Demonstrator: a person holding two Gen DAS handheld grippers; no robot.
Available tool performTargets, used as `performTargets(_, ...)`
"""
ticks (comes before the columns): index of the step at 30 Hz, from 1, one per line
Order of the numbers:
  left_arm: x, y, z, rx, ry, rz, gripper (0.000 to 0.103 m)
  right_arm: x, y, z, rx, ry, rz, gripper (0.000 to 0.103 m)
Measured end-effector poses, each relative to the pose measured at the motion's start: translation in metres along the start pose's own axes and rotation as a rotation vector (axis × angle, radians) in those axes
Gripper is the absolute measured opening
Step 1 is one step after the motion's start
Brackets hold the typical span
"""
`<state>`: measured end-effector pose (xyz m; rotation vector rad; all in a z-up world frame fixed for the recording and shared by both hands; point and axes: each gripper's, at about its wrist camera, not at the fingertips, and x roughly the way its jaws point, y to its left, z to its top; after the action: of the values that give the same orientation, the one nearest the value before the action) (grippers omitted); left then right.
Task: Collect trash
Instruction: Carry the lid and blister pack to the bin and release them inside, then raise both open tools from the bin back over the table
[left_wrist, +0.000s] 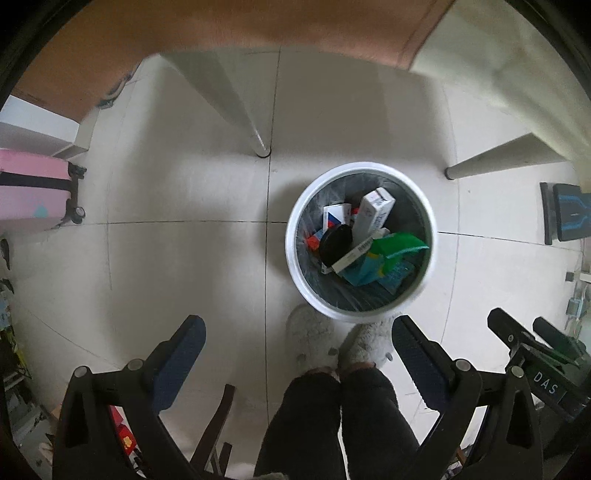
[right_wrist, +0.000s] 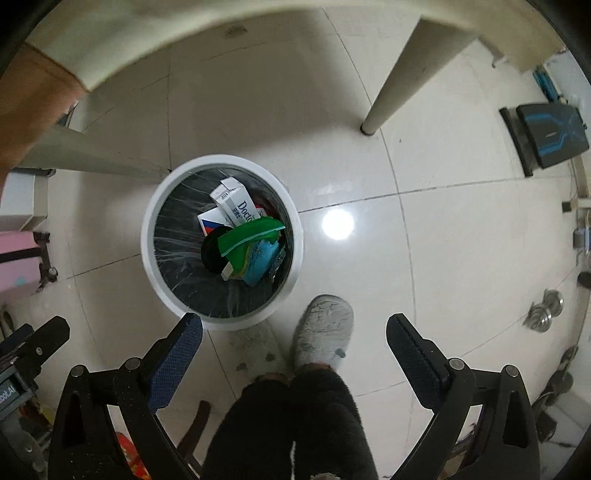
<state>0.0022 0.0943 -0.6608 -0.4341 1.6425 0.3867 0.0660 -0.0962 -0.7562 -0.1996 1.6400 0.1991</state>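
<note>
I see a round white plastic bin (left_wrist: 295, 236) with a dark liner, a crumpled green wrapper (left_wrist: 400, 245) inside, and a pink suitcase (left_wrist: 33, 188) at left of frame.

We see a glossy tiled floor (right_wrist: 424, 258) throwing back a lamp glare. The bin (right_wrist: 151, 236) looks like smooth white plastic, lined with a thin, shiny, crinkled film bag (right_wrist: 177, 243). Inside lie printed cardboard boxes (right_wrist: 236, 203) and, at 6 o'clock from them, a matt black disc (left_wrist: 334, 243). Fuzzy grey cloth slippers (right_wrist: 325, 332); textured blue gripper pads (right_wrist: 177, 362).

One bin (left_wrist: 295, 258), two slippers (right_wrist: 325, 332), two grippers (left_wrist: 298, 341)
</note>
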Motion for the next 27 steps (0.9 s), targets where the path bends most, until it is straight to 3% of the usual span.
performTargets(11,-0.104,-0.006,-0.025,0.044,-0.044,-0.011,0.103,-0.107,0.005,-0.017,-0.031,-0.048,-0.003,0.101)
performTargets(22,-0.228,-0.006,-0.050,0.082,-0.134,-0.045,0.103,-0.264,-0.001,-0.050,-0.033,-0.105,0.043,0.101)
performTargets(27,-0.280,-0.008,-0.047,0.094,-0.206,-0.067,0.103,-0.327,-0.001,-0.061,-0.035,-0.136,0.069,0.101)
